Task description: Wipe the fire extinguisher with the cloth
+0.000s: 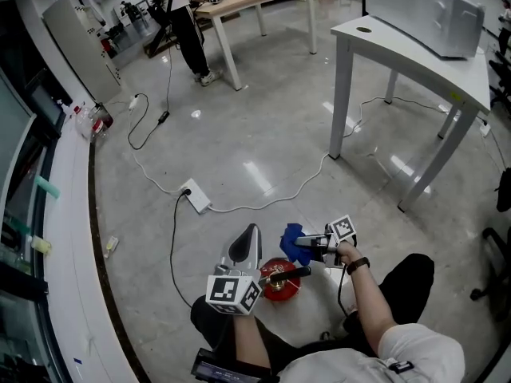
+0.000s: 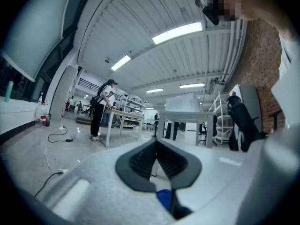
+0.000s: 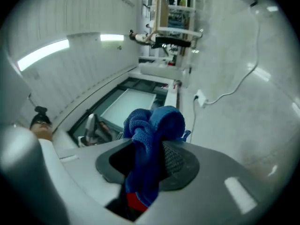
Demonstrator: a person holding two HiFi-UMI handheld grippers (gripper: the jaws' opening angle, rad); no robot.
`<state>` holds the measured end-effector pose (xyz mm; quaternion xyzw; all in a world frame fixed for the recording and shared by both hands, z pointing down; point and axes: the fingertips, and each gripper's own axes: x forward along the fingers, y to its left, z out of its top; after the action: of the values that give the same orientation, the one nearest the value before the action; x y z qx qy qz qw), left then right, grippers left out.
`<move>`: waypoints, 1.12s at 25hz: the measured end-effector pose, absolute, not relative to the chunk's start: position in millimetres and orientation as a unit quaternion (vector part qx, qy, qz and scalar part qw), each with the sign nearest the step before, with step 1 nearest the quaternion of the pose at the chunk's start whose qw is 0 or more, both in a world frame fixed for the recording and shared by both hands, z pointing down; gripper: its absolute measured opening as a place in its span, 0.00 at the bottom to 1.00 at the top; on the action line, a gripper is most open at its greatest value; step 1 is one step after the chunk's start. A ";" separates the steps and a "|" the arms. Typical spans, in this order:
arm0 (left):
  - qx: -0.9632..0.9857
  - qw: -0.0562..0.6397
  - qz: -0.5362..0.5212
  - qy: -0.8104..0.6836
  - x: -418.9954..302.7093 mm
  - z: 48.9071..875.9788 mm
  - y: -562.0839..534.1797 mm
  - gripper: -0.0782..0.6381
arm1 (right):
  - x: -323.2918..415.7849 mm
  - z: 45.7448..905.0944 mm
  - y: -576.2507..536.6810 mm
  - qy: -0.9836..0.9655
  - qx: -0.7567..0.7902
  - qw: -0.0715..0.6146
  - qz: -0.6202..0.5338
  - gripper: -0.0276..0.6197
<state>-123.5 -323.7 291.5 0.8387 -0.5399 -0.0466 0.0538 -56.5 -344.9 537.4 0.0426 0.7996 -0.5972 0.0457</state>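
The red fire extinguisher stands on the floor just in front of my knees, its black handle lying across its top. My right gripper is just above and to the right of it, shut on a bunched blue cloth. In the right gripper view the cloth fills the jaws of the right gripper, with a bit of the red extinguisher below. The left gripper is beside the extinguisher on its left, pointing up and away. Its jaws meet at the tips on nothing.
A white power strip and its long cable lie on the grey floor ahead. A white table stands at the right, with a black chair further right. A person stands at a far table. A window ledge runs along the left.
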 end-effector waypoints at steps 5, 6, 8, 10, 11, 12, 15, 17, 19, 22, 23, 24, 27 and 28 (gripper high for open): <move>0.839 0.047 -0.052 -0.540 -124.3 281.6 -320.4 0.11 | -86.0 480.8 -294.9 0.805 0.172 -0.011 -0.567 0.24; 0.839 0.046 -0.052 -0.540 -124.3 281.8 -319.2 0.11 | -88.0 480.1 -293.8 0.803 0.171 -0.009 -0.571 0.24; 0.839 0.047 -0.046 -0.541 -124.5 285.0 -316.8 0.11 | -87.9 476.9 -294.6 0.799 0.167 0.007 -0.577 0.24; 0.836 0.050 -0.038 -0.545 -128.1 291.2 -314.5 0.11 | -86.1 473.3 -293.8 0.803 0.167 0.020 -0.572 0.23; 0.833 0.053 -0.036 -0.549 -131.5 294.4 -314.0 0.11 | -86.2 470.8 -293.0 0.807 0.170 0.024 -0.565 0.23; 0.830 0.055 -0.035 -0.553 -135.5 297.4 -314.0 0.11 | -87.3 467.1 -292.1 0.811 0.177 0.029 -0.557 0.23; 0.823 0.062 -0.033 -0.564 -144.5 305.1 -314.7 0.11 | -93.1 455.1 -287.4 0.815 0.208 0.038 -0.540 0.23; 0.822 0.066 -0.032 -0.565 -145.7 308.8 -315.2 0.11 | -95.8 454.3 -286.4 0.819 0.215 0.032 -0.530 0.23; 0.823 0.068 -0.030 -0.563 -144.5 311.5 -316.5 0.11 | -97.5 457.8 -289.0 0.823 0.209 0.027 -0.528 0.23; 0.824 0.069 -0.026 -0.562 -144.8 314.3 -320.2 0.11 | -100.8 503.0 -304.2 0.832 0.150 -0.024 -0.534 0.24; 0.824 0.069 -0.025 -0.562 -145.5 314.8 -322.2 0.11 | -101.3 530.5 -307.3 0.832 0.127 -0.062 -0.537 0.24; 0.824 0.068 -0.025 -0.561 -146.2 315.0 -324.5 0.11 | -100.8 562.2 -308.4 0.828 0.106 -0.106 -0.540 0.23; 0.825 0.072 -0.022 -0.560 -147.1 318.8 -328.0 0.11 | -91.4 668.3 -306.1 0.789 0.034 -0.194 -0.582 0.23; 0.825 0.075 -0.020 -0.560 -147.7 321.6 -328.2 0.11 | -87.2 700.1 -305.5 0.772 0.008 -0.199 -0.603 0.23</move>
<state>-147.7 -328.2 321.6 0.8247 -0.5603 -0.0197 0.0752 -87.2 -305.5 700.1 0.0085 0.7724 -0.6031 -0.1990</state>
